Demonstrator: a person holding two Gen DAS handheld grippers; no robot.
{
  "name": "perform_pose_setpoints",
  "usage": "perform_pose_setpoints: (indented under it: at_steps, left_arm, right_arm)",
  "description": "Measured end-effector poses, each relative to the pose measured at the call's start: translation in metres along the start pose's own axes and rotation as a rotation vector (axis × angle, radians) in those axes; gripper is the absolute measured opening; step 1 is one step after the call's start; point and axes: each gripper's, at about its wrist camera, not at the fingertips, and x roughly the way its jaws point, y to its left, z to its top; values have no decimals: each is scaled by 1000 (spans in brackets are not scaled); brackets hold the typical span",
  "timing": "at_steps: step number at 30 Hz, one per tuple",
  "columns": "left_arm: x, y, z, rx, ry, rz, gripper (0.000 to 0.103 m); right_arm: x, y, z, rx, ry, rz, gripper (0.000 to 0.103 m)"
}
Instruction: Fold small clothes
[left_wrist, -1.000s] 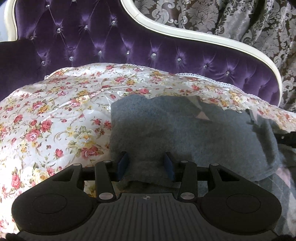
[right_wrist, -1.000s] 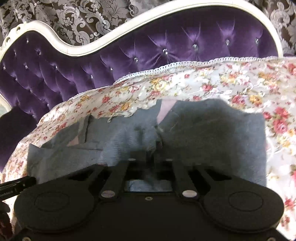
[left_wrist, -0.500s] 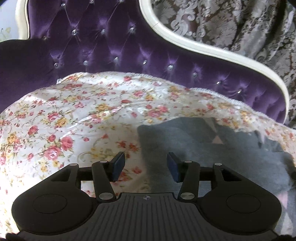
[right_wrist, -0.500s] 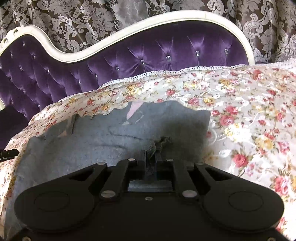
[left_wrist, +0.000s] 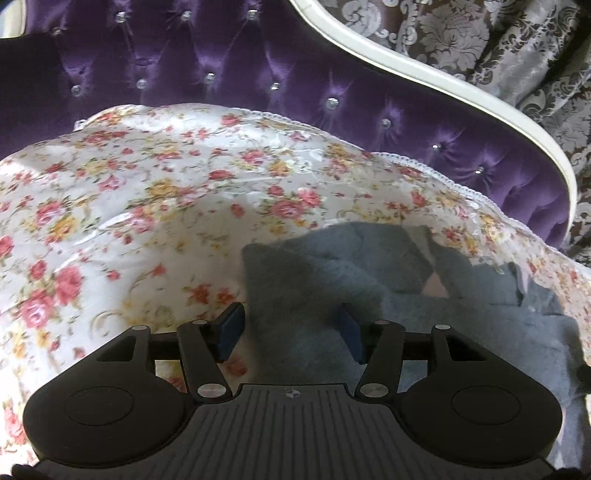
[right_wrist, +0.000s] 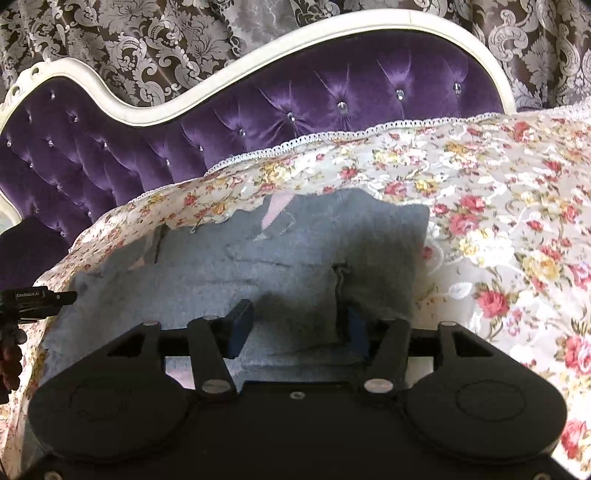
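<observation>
A small grey fleece garment (left_wrist: 424, 317) lies spread on a floral sheet (left_wrist: 155, 206); in the right wrist view the garment (right_wrist: 280, 258) shows a pink inner patch near its far edge. My left gripper (left_wrist: 290, 330) hovers over the garment's left edge, its jaws opening, with grey cloth lying under the gap and neither blue pad pressing on it. My right gripper (right_wrist: 297, 326) sits over the garment's right part, jaws opening wide; a pinched ridge of cloth (right_wrist: 341, 277) stands free just ahead of the right pad.
A purple tufted sofa back (right_wrist: 295, 103) with a cream frame (right_wrist: 155, 107) rises behind the sheet (right_wrist: 498, 229), with patterned curtains (left_wrist: 498, 55) beyond. The other gripper's black tip (right_wrist: 37, 299) shows at the far left of the right wrist view.
My right gripper, shut on a pinch of grey cloth before, has let go and opened. My left gripper has slid left to the garment's left edge and opened a little wider.
</observation>
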Motion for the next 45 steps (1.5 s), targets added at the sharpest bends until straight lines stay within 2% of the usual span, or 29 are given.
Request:
perform_pose_setpoints:
  at_steps: [2, 4, 6, 11, 12, 14, 15, 17, 21, 23, 26, 28, 32, 33, 34, 36, 37, 40, 45]
  left_arm:
    - [4, -3, 2, -3, 7, -27, 48]
    - [6, -6, 3, -2, 5, -42, 23]
    - [8, -7, 4, -21, -1, -56, 14]
    - [-7, -12, 1, -47, -86, 8, 10]
    - [-13, -16, 0, -27, -109, 19, 10]
    - [-21, -22, -1, 16, -145, 57, 9]
    - [-24, -25, -2, 40, -165, 76, 8]
    - [-24, -27, 2, 68, -179, 95, 8]
    - [-15, -21, 8, 48, -150, 105, 8]
    - [-8, -17, 8, 45, -134, 124, 8]
    - [2, -13, 7, 78, -119, 162, 8]
    - [7, -9, 7, 99, -113, 186, 8]
    - [13, 0, 11, 118, -95, 198, 8]
    - [10, 1, 13, 117, -96, 199, 9]
    - [6, 2, 14, 110, -102, 200, 9]
    - [-7, 3, 14, 98, -120, 185, 10]
    - [-13, 2, 13, 100, -126, 173, 13]
    - [-36, -5, 4, 117, -137, 130, 28]
    - [-53, -29, -25, 219, -124, 64, 32]
  right_arm:
    - [3, -1, 3, 14, -3, 6, 62]
    - [6, -4, 6, 34, -4, 14, 62]
    - [10, -7, 7, 52, 0, 18, 62]
    - [19, -10, 7, 72, 14, 23, 60]
    - [20, -9, 7, 69, 14, 21, 53]
    - [20, -5, 8, 49, 13, 14, 26]
    - [21, -2, 8, 33, 8, 11, 15]
    - [18, 7, 9, -25, -12, 10, 13]
    - [-1, 26, 15, -143, -125, -24, 12]
    - [0, 21, 21, -128, -117, -53, 12]
    - [17, 8, 21, -103, -35, -98, 13]
    - [26, 4, 16, -111, 3, -127, 18]
    - [25, 0, 7, -108, -13, -132, 20]
    - [24, 0, 7, -103, -16, -133, 24]
    - [23, 1, 8, -99, -17, -135, 38]
    - [19, 1, 9, -94, -30, -127, 57]
    - [16, 2, 9, -92, -40, -121, 60]
    - [5, 4, 8, -87, -66, -111, 60]
    - [-11, 9, 2, -64, -83, -69, 60]
